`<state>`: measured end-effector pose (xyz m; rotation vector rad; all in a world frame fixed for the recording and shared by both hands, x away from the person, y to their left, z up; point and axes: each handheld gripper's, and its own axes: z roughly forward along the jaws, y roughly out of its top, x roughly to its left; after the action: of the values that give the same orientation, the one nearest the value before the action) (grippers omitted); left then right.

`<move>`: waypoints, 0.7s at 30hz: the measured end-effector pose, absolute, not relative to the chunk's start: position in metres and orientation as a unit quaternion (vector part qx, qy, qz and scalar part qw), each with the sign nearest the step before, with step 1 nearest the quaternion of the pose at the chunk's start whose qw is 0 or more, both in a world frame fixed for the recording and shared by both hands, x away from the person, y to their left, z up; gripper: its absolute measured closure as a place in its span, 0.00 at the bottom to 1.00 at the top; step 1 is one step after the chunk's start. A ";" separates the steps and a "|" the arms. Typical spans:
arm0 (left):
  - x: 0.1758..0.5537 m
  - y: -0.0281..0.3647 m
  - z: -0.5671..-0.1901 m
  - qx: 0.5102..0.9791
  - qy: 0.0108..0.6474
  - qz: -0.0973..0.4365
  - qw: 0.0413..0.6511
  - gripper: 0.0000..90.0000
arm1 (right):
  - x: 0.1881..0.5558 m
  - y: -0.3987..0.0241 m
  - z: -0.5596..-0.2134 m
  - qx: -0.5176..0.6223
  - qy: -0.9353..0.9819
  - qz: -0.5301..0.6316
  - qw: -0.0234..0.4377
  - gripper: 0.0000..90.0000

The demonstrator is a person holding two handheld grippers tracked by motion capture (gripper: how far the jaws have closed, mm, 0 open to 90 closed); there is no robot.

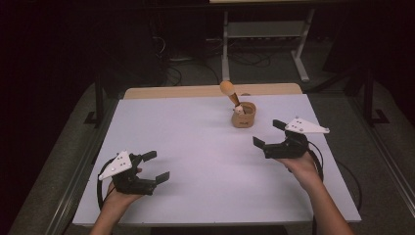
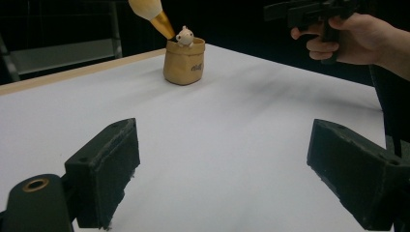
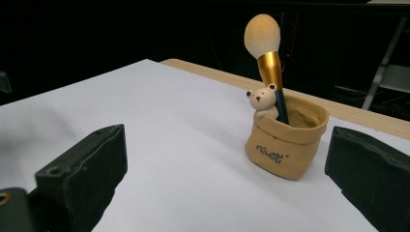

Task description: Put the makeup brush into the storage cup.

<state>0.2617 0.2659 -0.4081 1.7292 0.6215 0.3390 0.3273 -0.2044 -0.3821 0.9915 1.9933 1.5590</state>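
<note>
Both claws wide open, empty: left claw (image 1: pixel 155 165); right claw (image 1: pixel 267 133) near the brush holder (image 1: pixel 243 115).

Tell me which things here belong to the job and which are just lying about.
Job:
brush
pot
right tongs, open
left tongs, open

Lying about:
table
frame behind it
cables on the floor

Brush (image 2: pixel 147 10) head cut off by top edge in left gripper view; handle end hidden inside pouch holder (image 3: pixel 286 145). Holder lettering too blurred to read. Right claw (image 2: pixel 309 9) clipped at 12 o'clock.
</note>
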 end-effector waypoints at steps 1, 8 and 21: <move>0.262 0.266 -0.408 0.744 0.267 0.146 0.595 0.12 | 0.326 -0.205 -0.383 0.354 0.717 0.561 0.212 0.01; 0.262 0.266 -0.408 0.744 0.267 0.146 0.594 0.12 | 0.310 -0.209 -0.386 0.352 0.714 0.568 0.210 0.01; 0.262 0.268 -0.408 0.742 0.271 0.148 0.595 0.12 | 0.285 -0.220 -0.390 0.350 0.715 0.567 0.211 0.01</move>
<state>0.2620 0.2679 -0.4081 1.7247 0.6294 0.3450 0.2851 -0.2197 -0.3902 0.9711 1.9865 1.5767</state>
